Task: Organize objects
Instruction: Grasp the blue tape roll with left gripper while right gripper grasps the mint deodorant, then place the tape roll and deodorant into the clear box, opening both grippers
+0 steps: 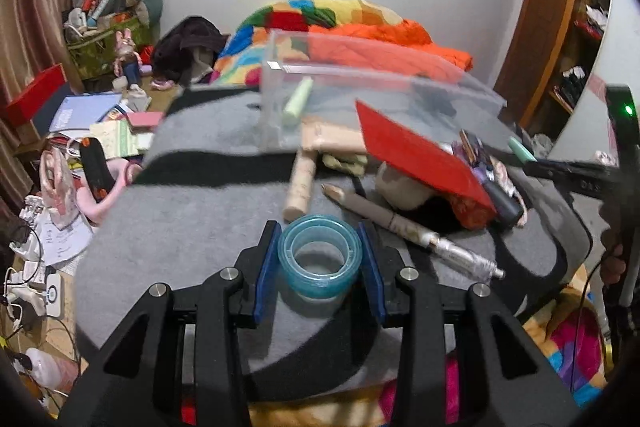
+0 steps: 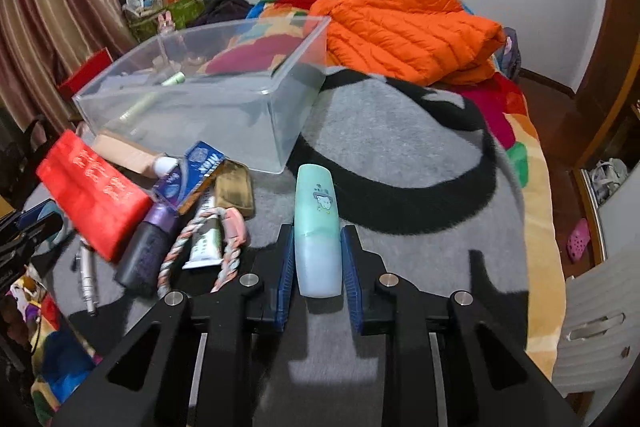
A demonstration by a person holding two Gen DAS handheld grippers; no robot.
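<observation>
Gripping both at once: the left gripper (image 1: 320, 259) pinches a tape roll (image 1: 320, 255) by its sides, the right gripper (image 2: 318, 259) clamps a green marker (image 2: 318, 231) lengthwise. Both hover near the clear box (image 2: 208, 95), probably headed in, where one green stick (image 1: 298, 101) already lies.

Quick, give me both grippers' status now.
Left gripper: closed on the tape roll.
Right gripper: closed on the mint-green highlighter.

A home bedroom: bed (image 2: 532, 163) with patchwork quilt (image 1: 304, 15); curtains (image 2: 60, 7); wardrobe (image 1: 560, 27).
</observation>
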